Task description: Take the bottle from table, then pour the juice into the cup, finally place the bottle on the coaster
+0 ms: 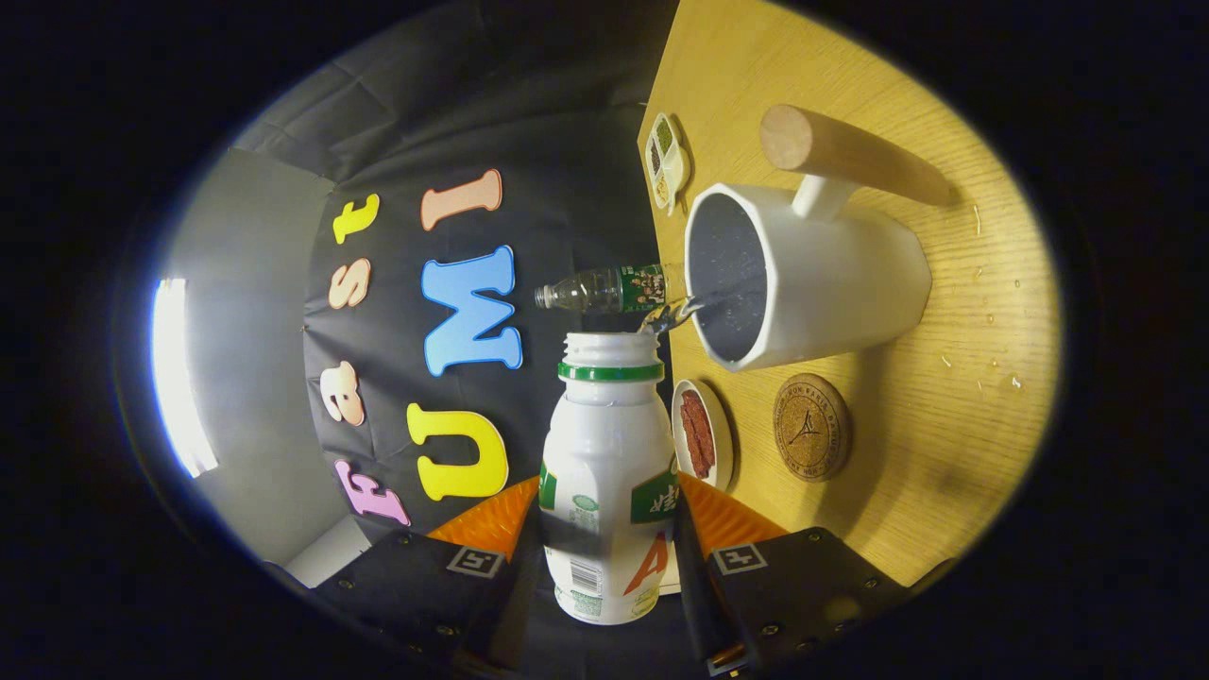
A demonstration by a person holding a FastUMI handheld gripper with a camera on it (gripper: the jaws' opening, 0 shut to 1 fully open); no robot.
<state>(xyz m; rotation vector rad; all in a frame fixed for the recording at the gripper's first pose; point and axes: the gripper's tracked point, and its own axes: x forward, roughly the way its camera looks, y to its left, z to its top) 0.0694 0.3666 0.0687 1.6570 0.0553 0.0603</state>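
At frame centre, the bottle (609, 491) is clamped by the gripper (604, 557) and tipped; juice apparently enters the cup (831, 283); the coaster (811, 427) awaits.

Glossy plastic bottle (609, 472), wood-grain table (945, 416)

Wooden table (945, 444), view rolled on its side, water droplets scattered on its surface. Landmark: small round dish (703, 433) holding red strips, near the table's edge. Along that same edge, well apart from the dish, a small white divided tray (666, 161) with green and pale contents. Between dish and tray, by the edge, a clear plastic bottle (604, 289) with a green label. Grey panel (250, 312) with a bright light strip (175, 373) far beyond the dish.
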